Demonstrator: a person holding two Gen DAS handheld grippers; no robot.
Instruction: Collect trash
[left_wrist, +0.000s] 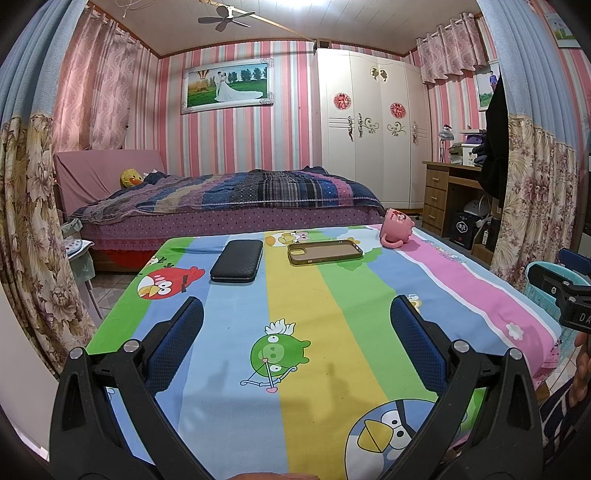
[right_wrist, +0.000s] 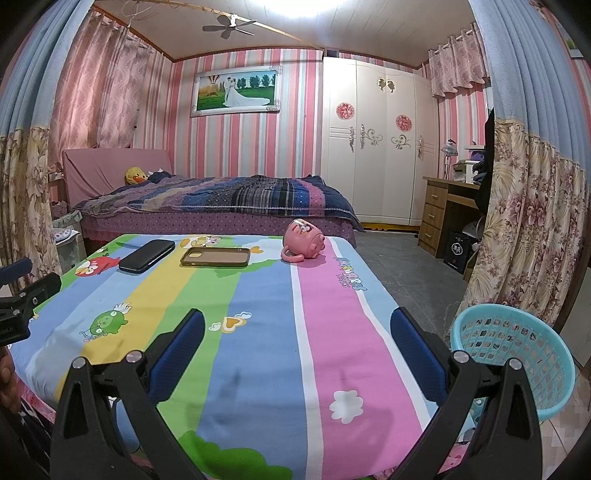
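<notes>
Left tool (left_wrist: 295, 314) wide open, empty. Far across cartoon-print counter (left_wrist: 295, 424): black textured case (left_wrist: 237, 260), olive phone case (left_wrist: 325, 252), tipped pink mug (right_wrist: 303, 239). Right tool (right_wrist: 297, 325) spread, empty, nearer mug; turquoise plastic basket (right_wrist: 517, 354) just right.

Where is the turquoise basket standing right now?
In the right wrist view, the turquoise basket stands on the floor off the table's right edge, beside the right gripper and below the floral curtain.

Striped cartoon tablecloth (left_wrist: 295, 295) spread over table. Bed (left_wrist: 229, 199) seen behind, white wardrobe (left_wrist: 369, 140) beside it, wooden desk (left_wrist: 443, 184) at right.
</notes>
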